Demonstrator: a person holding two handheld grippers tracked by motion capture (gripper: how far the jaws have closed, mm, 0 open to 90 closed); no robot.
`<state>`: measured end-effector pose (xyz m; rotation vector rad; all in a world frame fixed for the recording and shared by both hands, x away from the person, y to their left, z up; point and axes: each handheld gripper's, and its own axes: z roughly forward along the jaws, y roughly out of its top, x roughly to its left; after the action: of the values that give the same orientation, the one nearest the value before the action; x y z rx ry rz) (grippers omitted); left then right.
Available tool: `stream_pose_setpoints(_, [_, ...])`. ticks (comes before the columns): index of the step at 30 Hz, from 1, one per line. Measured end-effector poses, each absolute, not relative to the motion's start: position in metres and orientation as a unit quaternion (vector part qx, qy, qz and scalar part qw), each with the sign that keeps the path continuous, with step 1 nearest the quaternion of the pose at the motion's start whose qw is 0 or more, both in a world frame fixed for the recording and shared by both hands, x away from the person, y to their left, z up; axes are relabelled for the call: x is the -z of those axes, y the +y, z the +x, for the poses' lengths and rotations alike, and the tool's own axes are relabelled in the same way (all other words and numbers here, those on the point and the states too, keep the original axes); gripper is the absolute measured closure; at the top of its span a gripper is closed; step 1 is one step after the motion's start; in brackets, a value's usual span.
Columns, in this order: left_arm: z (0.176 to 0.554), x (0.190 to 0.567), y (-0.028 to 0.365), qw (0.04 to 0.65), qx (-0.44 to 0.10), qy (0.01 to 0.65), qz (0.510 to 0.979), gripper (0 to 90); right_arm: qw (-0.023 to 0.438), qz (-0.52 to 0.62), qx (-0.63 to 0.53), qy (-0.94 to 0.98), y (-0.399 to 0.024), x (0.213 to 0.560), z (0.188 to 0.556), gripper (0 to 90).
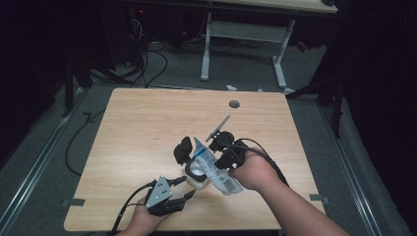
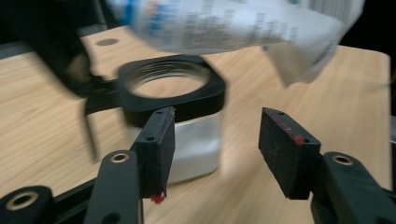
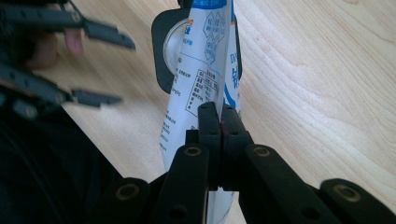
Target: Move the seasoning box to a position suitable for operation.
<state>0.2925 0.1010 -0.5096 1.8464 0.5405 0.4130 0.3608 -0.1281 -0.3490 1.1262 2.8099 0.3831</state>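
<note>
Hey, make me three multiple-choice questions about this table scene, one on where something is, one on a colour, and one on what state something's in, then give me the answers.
1. Where is the printed pouch relative to the jar?
A. Over the jar's open mouth
B. Flat at the table's far edge
C. Under the jar

2. What colour is the jar's collar?
A. White
B. Black
C. Red

3. What state is the left gripper in?
A. Clamped on the jar
C. Shut on the pouch
B. Open, with nothing between the pads

Answers:
1 A, the left gripper view shows the pouch hanging above the jar's opening, pinched by the right gripper.
2 B, the threaded collar is black over a clear body.
3 B, bare table shows through the gap between the pads.
</note>
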Motion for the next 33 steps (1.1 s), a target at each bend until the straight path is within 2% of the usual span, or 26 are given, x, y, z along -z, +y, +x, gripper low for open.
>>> stream_pose_setpoints(10, [0.302,0.512,0.136,0.550,-0.192,0.261,0.770,46.3,0.054,0.392,-0.124,0.910,-0.140,0.347,0.363,89.8])
stream_pose_setpoints(23, [0.307,0.519,0.140,0.533,-0.187,0.264,0.781,46.4,0.072,0.423,-0.098,0.898,-0.168,0.357,0.373,89.7])
stream_pose_setpoints(33, [0.316,0.518,0.151,0.542,-0.180,0.279,0.772,46.5,0.063,0.439,-0.093,0.891,-0.188,0.377,0.380,89.7])
